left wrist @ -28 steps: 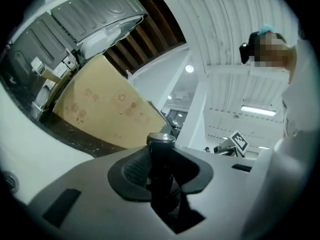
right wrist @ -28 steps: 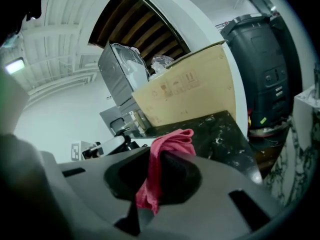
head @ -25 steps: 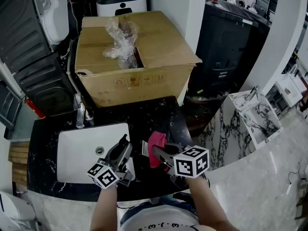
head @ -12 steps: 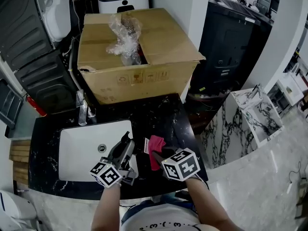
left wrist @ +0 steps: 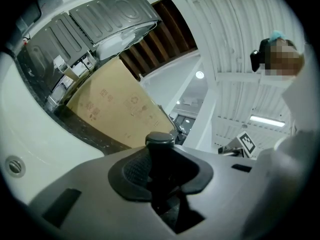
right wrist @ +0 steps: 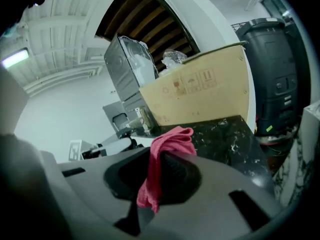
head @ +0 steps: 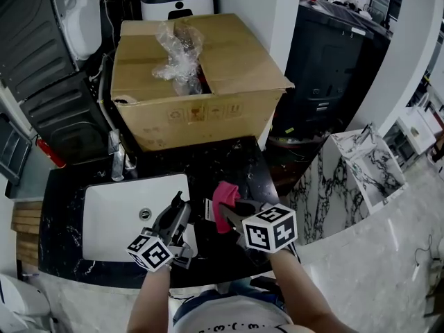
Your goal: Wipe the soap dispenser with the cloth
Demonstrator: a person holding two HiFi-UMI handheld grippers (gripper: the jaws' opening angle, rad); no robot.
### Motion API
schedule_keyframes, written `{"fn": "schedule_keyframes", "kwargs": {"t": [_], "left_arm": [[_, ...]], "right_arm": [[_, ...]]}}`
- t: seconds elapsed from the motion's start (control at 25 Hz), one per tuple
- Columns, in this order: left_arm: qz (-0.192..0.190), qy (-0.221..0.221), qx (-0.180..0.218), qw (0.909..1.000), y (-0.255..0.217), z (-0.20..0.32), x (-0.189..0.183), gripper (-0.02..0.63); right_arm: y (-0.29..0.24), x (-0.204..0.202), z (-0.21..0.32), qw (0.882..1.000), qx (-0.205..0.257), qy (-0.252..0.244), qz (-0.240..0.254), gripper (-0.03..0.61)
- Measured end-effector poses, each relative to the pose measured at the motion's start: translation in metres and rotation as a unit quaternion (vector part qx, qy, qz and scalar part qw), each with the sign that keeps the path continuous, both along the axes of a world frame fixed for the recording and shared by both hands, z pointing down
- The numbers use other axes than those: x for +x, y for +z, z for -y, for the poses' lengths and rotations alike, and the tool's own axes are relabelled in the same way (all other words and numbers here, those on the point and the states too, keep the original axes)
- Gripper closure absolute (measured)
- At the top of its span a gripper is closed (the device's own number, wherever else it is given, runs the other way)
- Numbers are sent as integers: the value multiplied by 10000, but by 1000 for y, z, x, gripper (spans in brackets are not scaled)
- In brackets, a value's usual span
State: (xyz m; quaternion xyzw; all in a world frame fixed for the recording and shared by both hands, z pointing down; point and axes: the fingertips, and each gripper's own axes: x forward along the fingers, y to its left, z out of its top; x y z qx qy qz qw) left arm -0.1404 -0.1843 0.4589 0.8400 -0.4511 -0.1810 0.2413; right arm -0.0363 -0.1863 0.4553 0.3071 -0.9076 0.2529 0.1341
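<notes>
Looking from the left, we see the white sink [head: 104, 217] set into the dark marble table [head: 232, 159], with the faucet [head: 116, 159] at its back edge and a cardboard box [head: 208, 82] standing behind.

Over the sink's right rim is the left hand-held gripper [head: 180, 203], lying roughly level. In the left gripper view its jaws [left wrist: 160, 161] are clenched on a dark, upright, round-capped stem, which we take to be the pump of the soap dispenser [left wrist: 160, 143]. The dispenser's body is hidden below the jaws, so we cannot say how clean it looks.

Just to the right is the right hand-held gripper [head: 232, 214], tilted a little downward. In the right gripper view its jaws [right wrist: 161, 174] pinch the pink cloth [right wrist: 169, 140] in a bunched fold, with loose ends above and below the pads. From the head view the cloth [head: 223, 201] sits just beside the left hand-held gripper, but we cannot make out any contact with the dispenser.

We judge both pick-ups done: dispenser held, cloth held, the two brought near. The wiping itself looks left to do, or at most partly done. No view shows cloth on the dispenser.
</notes>
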Motion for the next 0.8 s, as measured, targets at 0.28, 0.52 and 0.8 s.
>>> {"fn": "schedule_keyframes", "kwargs": {"t": [0.28, 0.52, 0.8], "left_arm": [[232, 36, -60, 9997, 0, -1, 2, 505], [254, 16, -85, 9996, 0, 0, 2, 505], [396, 108, -60, 9991, -1, 0, 8, 505]], "right_arm": [[-5, -36, 20, 9987, -158, -391, 280, 529], [37, -14, 31, 9972, -537, -183, -483, 529], [65, 17, 21, 9918, -837, 30, -963, 528]]}}
